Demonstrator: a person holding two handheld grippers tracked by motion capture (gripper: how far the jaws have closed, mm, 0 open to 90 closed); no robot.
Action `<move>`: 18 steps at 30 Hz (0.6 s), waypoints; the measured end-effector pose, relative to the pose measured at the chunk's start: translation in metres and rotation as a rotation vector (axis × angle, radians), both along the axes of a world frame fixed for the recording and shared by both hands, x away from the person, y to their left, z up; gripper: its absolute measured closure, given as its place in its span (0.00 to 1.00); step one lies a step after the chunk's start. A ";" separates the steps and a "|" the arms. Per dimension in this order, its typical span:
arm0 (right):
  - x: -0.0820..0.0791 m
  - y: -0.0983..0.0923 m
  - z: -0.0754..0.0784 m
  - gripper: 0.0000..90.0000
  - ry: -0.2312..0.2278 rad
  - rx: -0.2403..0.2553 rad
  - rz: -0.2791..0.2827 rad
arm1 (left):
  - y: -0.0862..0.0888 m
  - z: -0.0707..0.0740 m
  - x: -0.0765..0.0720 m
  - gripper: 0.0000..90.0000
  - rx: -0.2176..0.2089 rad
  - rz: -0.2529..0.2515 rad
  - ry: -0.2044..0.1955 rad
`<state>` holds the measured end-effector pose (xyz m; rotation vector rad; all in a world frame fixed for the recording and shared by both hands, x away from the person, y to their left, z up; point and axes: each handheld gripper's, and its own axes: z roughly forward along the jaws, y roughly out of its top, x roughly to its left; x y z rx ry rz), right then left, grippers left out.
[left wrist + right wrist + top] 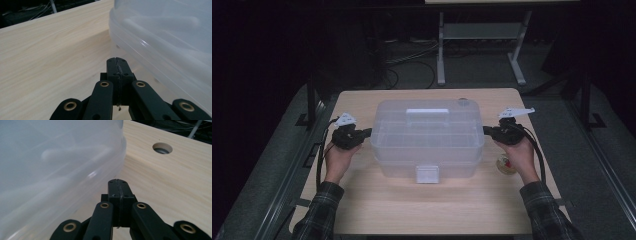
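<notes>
Closed, empty jaws on left gripper [364,133] and right gripper [486,131], each pressed toward an end of clear plastic box [428,136] at mid-table [377,210], likely to shove or square it. Near right wrist, small round tub [505,164]; beyond, cable hole [162,148], nothing blocking.

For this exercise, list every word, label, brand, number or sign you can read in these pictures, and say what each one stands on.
No text can be read.
Translucent plastic box: no lettering shows on its lid, handle or white front latch.
Small round item on the table by the right hand: it has a red mark, too small and blurred to read.
Left gripper and right gripper: both shut, black jaws bare of markings.
</notes>
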<state>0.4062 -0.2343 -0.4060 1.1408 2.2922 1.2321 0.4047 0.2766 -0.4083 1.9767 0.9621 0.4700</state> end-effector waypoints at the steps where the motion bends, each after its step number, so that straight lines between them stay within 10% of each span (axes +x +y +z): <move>1: 0.008 0.002 0.001 1.00 -0.005 -0.001 -0.002 | -0.001 0.000 0.003 1.00 -0.004 -0.004 -0.001; 18: 0.049 0.010 -0.004 1.00 0.015 0.014 0.007 | -0.016 -0.010 0.047 1.00 -0.007 -0.036 0.013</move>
